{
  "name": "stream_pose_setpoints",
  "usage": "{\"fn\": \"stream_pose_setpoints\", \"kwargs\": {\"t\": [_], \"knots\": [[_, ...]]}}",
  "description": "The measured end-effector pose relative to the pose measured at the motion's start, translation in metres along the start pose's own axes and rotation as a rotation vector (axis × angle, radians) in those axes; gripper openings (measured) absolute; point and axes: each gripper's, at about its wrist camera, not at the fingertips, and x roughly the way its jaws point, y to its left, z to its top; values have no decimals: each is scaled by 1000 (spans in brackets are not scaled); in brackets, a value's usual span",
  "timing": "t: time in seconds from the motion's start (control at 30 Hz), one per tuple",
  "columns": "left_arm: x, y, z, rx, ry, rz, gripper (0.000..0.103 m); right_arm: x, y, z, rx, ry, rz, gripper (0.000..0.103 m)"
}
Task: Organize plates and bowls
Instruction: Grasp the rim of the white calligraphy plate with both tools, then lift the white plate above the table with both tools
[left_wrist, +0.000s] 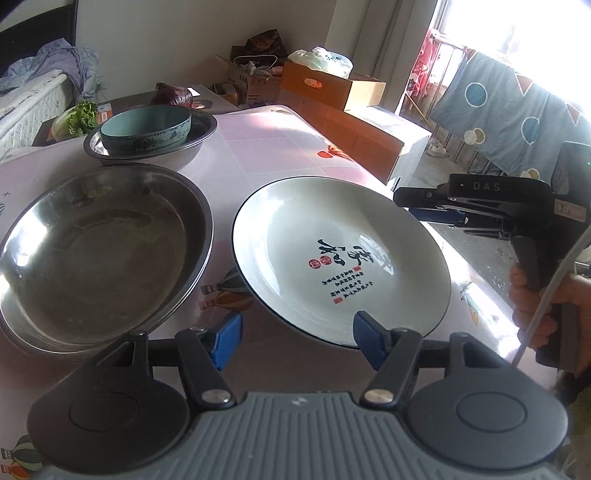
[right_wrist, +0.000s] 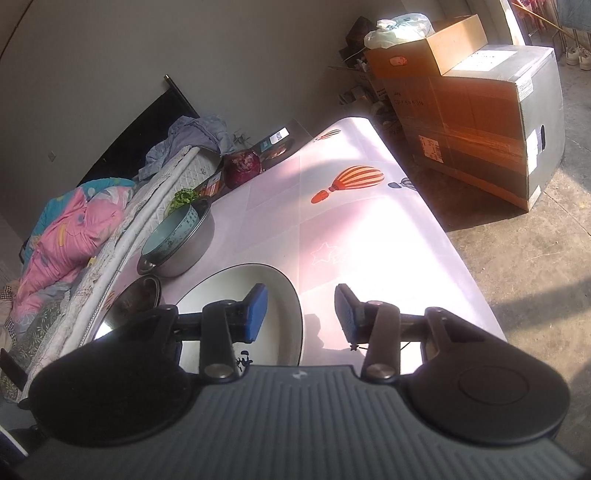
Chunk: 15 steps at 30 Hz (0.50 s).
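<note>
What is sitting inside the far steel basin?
A teal ceramic bowl sits tilted inside the far steel basin, one side up on the rim. The teal bowl looks empty; the basin floor beneath it is hidden.

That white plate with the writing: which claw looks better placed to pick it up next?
Probably the left. The left claw is open with one finger already at the near rim of the white plate. The right claw, also open, hovers over its far edge and the table, gripping nothing.
</note>
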Motion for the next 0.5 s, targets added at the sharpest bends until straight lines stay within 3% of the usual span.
{"fn": "stream_pose_setpoints", "kwargs": {"t": [0.07,0.2,0.3,0.5], "knots": [[4,2,2,-6,4,13,62,13,1,3,-9,18,16,36],[11,2,3,-1,5,37,51,34,6,3,-36,55,37,22],[12,0,6,7,0,31,39,41,10,-1,-59,65,26,22],[9,-3,5,22,18,62,38,31,11,-9,-31,95,29,23]]}}
